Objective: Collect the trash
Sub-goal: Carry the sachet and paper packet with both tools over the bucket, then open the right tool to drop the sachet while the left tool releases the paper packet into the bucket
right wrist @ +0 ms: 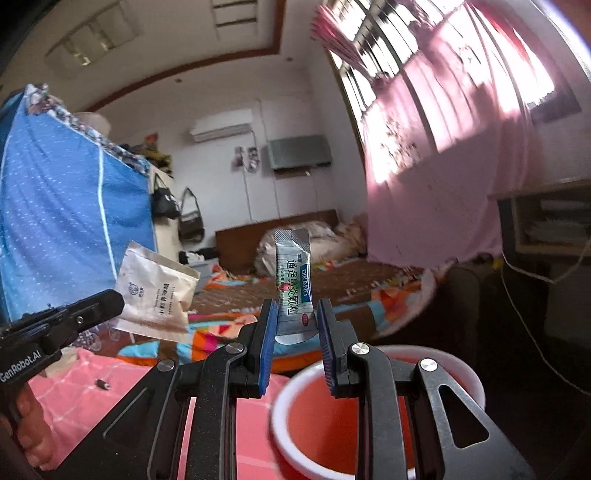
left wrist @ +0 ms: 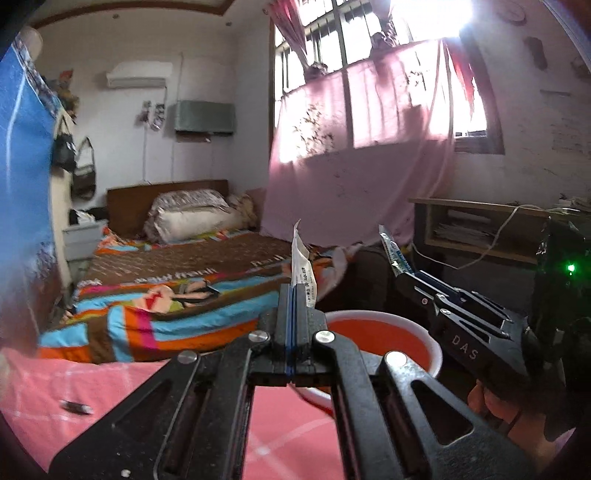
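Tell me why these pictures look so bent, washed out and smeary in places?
Left wrist view: the window blows out to white glare; the blue cloth smears at the left edge. Right wrist view: the fisheye lens bows the pink curtain; the red basin is blurred, the sachet sharp.

A white paper sachet with small printed text is held at its lower corner, tilted, flat face shown in the right wrist view and seen edge-on in the other. A narrow silver stick packet with blue and green print is held upright by its lower end, the crimped top uppermost. A red bin with a white rim is seen below both, mouth open upward.
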Tool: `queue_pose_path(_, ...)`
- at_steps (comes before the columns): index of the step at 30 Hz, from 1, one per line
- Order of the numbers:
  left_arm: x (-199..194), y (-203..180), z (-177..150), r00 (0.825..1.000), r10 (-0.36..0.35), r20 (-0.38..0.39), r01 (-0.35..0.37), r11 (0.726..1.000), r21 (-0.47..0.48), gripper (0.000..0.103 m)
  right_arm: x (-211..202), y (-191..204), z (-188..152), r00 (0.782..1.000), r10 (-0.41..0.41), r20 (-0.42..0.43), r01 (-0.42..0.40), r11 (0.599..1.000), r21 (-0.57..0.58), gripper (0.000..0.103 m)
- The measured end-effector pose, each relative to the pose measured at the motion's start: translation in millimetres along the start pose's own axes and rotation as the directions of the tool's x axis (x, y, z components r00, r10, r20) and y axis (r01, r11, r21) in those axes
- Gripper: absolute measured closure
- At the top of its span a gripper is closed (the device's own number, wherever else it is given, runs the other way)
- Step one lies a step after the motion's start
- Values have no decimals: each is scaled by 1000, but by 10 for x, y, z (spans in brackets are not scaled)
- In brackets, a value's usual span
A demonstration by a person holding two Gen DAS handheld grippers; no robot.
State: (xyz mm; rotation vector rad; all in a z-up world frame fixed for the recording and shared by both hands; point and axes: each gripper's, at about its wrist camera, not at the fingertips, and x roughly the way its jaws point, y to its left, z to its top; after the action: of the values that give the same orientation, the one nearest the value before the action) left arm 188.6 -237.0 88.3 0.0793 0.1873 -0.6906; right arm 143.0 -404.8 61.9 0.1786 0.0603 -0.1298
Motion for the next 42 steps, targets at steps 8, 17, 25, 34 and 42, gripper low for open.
queue_pose_path(8,406,-140,-113,992,-70,-109,62,995,-72,98,63,-284,-94,992,-69,-107,75,996,50,83)
queue_pose_path(17,837,-235,-194,960,-144,-239,108,981,-160,98,190,-443,-174,967,-128,-221,146,987,68,82)
queue_pose_path(25,1069,-219,-304,937,-169,-307,97,967,-234,97,269,-553,-257,945,-133,-299,172,979,107,82)
queue_pose_path(34,1126,-275,-369,926,-178,-333,98,965,-244,97,283,-598,-280,938,-128,-322,177,976,126,82)
queue_pose_path(42,1153,-315,-356,921,-178,-347,96,966,-241,97,297,-654,-281,934,-135,-331,188,973,133,82)
